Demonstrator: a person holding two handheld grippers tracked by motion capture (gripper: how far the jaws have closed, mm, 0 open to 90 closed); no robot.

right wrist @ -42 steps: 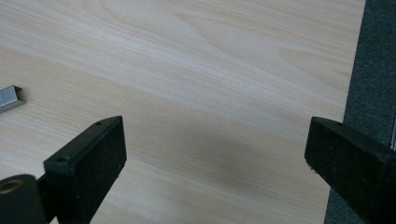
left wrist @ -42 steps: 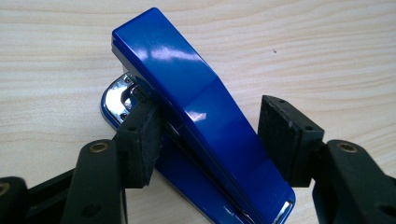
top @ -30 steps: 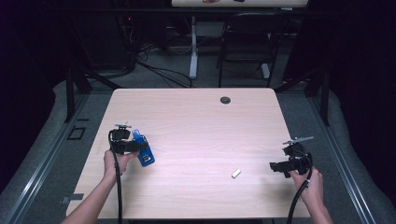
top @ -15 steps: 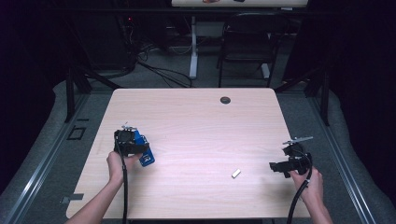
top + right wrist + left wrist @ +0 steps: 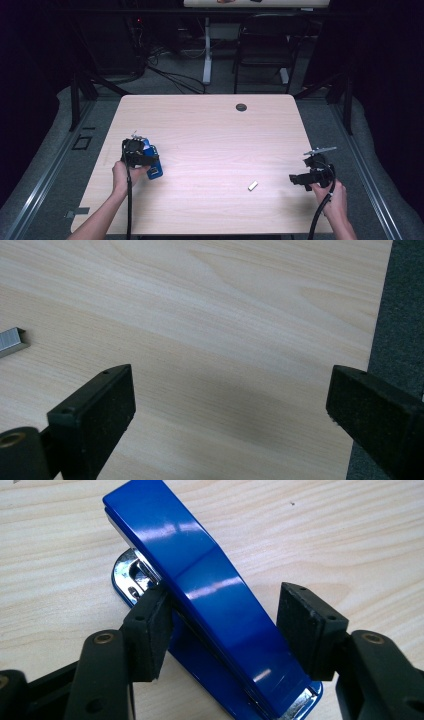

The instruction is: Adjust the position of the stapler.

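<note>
Blue stapler (image 5: 210,610) between the left gripper's (image 5: 227,630) spread jaws, touching only one.

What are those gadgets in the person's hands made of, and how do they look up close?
Each hand holds a black gadget. The left gripper has two chunky black jaws ending in flat, matte rubbery pads, with brass-coloured rivets at the joints. The right gripper has the same pads. A black cable trails from each, and the right one carries a grey plate. Forearms are bare, no sleeves.
</note>
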